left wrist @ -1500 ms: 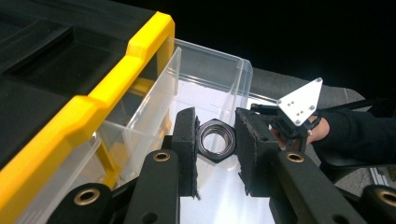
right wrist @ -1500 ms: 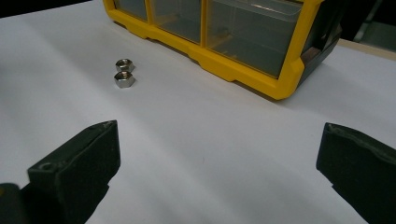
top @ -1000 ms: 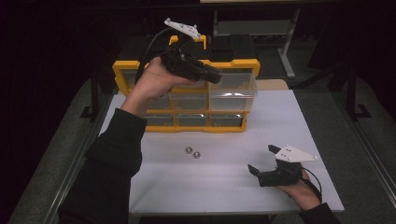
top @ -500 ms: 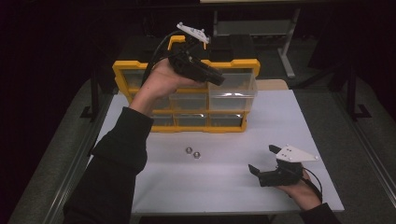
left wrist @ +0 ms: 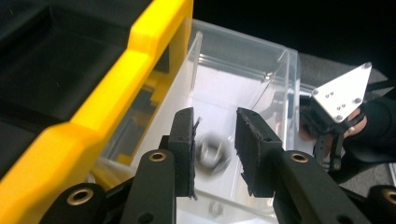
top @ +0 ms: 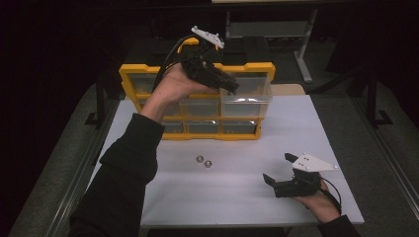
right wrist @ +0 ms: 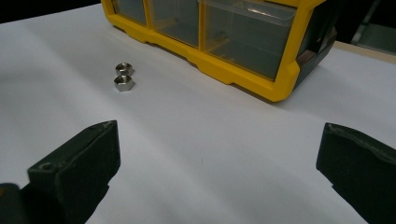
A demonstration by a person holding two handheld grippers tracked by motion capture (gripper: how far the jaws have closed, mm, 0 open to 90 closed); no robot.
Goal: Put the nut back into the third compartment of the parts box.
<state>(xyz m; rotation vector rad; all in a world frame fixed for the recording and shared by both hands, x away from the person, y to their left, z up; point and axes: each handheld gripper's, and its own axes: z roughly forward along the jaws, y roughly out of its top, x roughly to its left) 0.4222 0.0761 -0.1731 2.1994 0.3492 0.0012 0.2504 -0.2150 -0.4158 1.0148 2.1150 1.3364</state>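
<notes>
Now the left gripper (top: 231, 87) hangs above a clear drawer (top: 245, 92) that is pulled out of the yellow organizer box (top: 148, 74) at the far side of the white table (top: 276, 143). In the left gripper view a metal nut (left wrist: 213, 153) appears blurred between the two pads (left wrist: 183, 149). The jaws have just been opening a little, with the nut between them; they stand narrow, and the pads do not seem to press on the nut, though the blur makes this hard to tell. Below the nut is the bottom of the clear drawer, and I cannot tell if something else lies inside. The drawer has thin transparent walls, and it stands out from the yellow frame toward the person.

The other drawers (right wrist: 247, 42) of the box are pushed in. Their fronts are see-through but dim, so what they hold I cannot tell.

Two more nuts (top: 204, 161) lie on the table in front of the box, just beside each other and apart from both grippers. In the right gripper view they are seen at the upper left, near the yellow edge.

The right gripper (top: 278, 172) rests low at the near right part of the table, in the person's right hand (top: 318, 202). Its jaws are wide apart and nothing is between them.
</notes>
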